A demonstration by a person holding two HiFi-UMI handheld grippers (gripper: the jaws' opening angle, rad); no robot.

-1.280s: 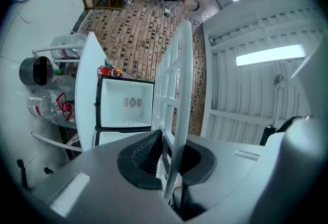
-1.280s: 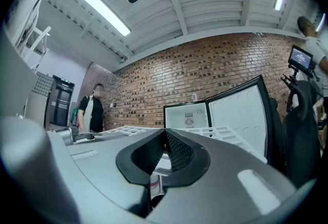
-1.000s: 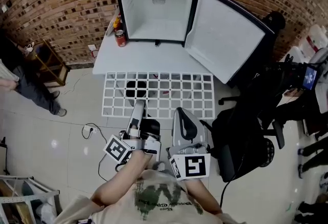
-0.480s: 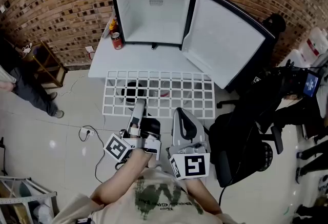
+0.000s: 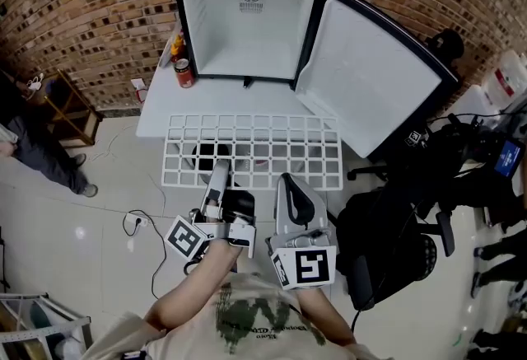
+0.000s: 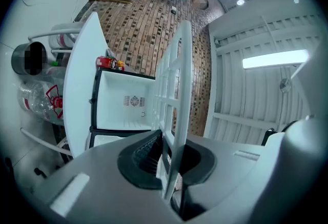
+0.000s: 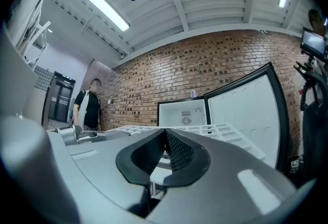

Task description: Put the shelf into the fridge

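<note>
The left tool [image 5: 220, 172] is closed on the near rim of the shelf [image 5: 255, 151]; in the left gripper view its dark pads [image 6: 148, 154] clamp a white bar of the grid, which rises edge-on from the jaws. The right tool [image 5: 287, 182] is shut as well; in the right gripper view its ribbed pads [image 7: 177, 152] meet at the tip, nipping the same near rim, and the shelf stretches away flat from them. The two tools sit side by side, the left one left of the shelf's middle, the right one just right of it. The shelf is a white lattice of square cells, held about level above the tiled floor [image 5: 107, 210]; its far edge lies at the near edge of the white desk [image 5: 222, 95], and it is wholly outside the fridge [image 5: 247, 29]. The fridge stands on the far part of the desk, white and bare inside, a round vent on its back wall; its door [image 5: 370, 78] hangs wide open to the right. A red can [image 5: 184, 74] stands on the desk just left of the fridge; a brick wall [image 5: 90, 4] runs behind; a black chair [image 5: 395, 222] is at the near right.
</note>
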